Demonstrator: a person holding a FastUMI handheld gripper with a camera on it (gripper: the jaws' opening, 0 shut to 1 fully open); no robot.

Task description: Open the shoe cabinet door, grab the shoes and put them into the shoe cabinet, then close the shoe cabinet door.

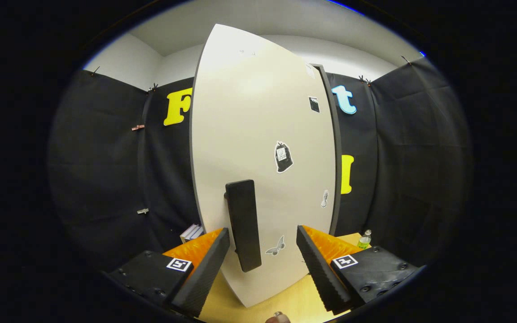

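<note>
A recording booth: black cloth walls [106,170] clipped up beneath plain white walls [128,58].

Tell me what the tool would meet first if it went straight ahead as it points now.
Probably the dark handle on the pale cabinet door. The open tool has its fingers apart, with the handle just ahead, nearer the left finger. Depth is hard to judge; the door panel lies right behind it.

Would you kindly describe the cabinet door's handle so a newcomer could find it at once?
Start at the tall pale cabinet door ahead of the black cloth wall. Low on it, just ahead of the open claw, sits the handle: a dark upright bar, raised off the panel, unlike the small flat stickers around it.
</note>
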